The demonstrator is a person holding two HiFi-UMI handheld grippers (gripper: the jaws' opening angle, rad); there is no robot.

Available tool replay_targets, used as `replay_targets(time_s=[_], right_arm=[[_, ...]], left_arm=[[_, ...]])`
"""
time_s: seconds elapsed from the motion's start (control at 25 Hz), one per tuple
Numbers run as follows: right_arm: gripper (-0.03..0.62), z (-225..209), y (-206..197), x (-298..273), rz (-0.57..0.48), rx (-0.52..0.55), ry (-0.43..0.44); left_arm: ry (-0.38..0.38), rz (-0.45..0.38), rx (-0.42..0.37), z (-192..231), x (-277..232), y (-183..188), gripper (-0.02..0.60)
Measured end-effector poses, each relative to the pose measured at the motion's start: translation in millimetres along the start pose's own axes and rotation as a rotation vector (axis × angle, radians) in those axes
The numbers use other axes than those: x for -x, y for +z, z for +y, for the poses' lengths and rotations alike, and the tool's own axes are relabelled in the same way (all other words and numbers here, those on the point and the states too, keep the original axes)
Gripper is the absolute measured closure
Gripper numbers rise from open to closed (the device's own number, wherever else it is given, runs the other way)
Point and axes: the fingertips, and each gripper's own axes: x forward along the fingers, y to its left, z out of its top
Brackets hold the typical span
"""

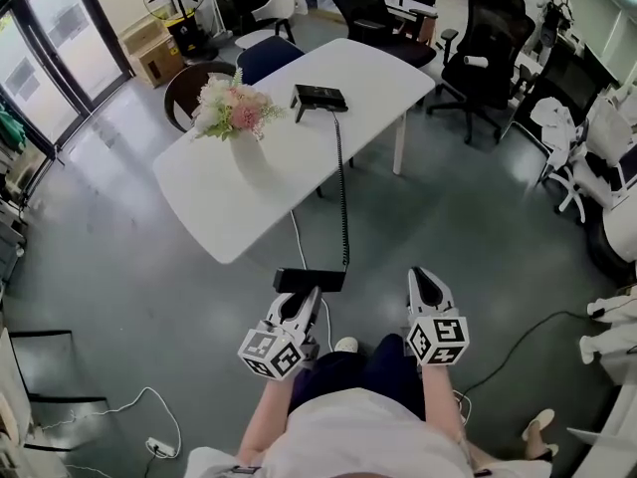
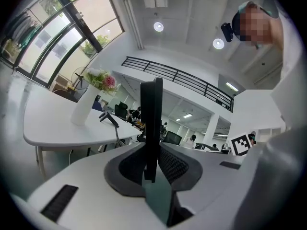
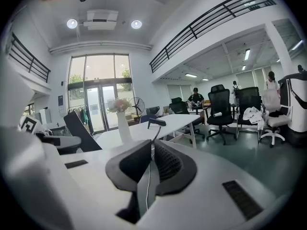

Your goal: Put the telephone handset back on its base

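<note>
**Handset in the left gripper, away from its base**

The left hand-held gripper (image 1: 310, 294) is closed on the black telephone handset (image 1: 310, 279). In the left gripper view the handset (image 2: 150, 128) stands as a dark upright slab between the two jaws, and both pads press against its sides. In the head view the handset hangs over the grey floor (image 1: 478, 257), in front of the near edge of the white counter (image 1: 259, 192) and not touching it.

The base (image 1: 318, 97) lies on the far part of the counter, well apart from the handset. A black coiled cord (image 1: 343, 187) runs from the base across the counter and down over its near edge to the handset. A white vase with pink flowers (image 1: 235, 110) stands on the counter to the left of the base.

The right hand-held gripper (image 1: 426, 278) is beside the left one and holds nothing. Its jaws are closed together.
</note>
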Motion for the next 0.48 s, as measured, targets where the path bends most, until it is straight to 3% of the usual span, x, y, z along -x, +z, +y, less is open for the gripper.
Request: replay_targets(time_s=[0.28, 0.48], right_arm=[[0.551, 11.5, 0.1, -4.7, 0.011, 0.013, 0.021], [0.551, 12.9, 2.5, -14.7, 0.011, 0.008, 0.038]], left_arm=[[0.029, 0.0, 0.0, 8.1, 5.6, 1.4, 0.502], [0.047, -0.005, -0.053, 9.8, -1.4, 7.9, 0.502]])
